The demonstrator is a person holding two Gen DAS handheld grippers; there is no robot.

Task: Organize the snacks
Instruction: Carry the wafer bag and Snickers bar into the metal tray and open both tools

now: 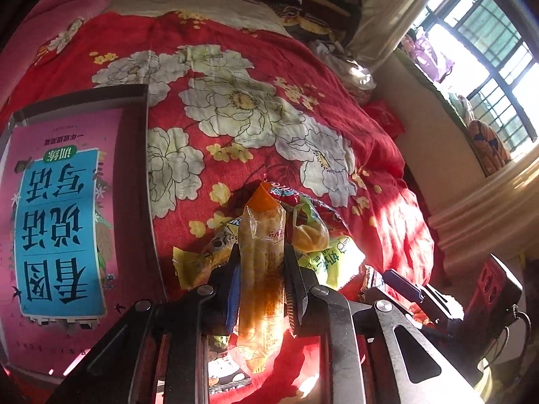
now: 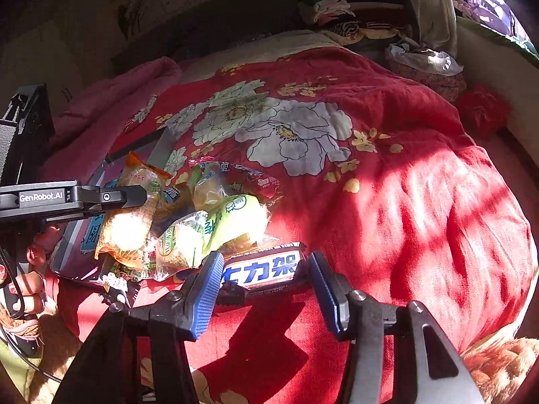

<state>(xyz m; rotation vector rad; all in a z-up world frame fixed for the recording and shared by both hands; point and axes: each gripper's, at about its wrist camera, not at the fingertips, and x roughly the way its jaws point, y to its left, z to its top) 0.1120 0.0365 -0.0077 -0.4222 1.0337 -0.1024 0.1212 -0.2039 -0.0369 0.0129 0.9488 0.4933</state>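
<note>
The left hand-held gripper [image 1: 261,269] is clamped on a long clear snack packet [image 1: 261,269] with an orange end, which stands up between its pads at the 6 o'clock edge of the left wrist view. Behind it, a small heap of snacks [image 1: 316,232] lies on the red flowered bed cover [image 1: 235,101]. At 9 o'clock sits a dark tray [image 1: 134,175] with a pink book [image 1: 60,229] in it. The right hand-held gripper [image 2: 264,277] grips a chocolate bar [image 2: 264,269] by its two ends, at 6 o'clock in its own view, with the snack heap just beside at 10 o'clock.
</note>
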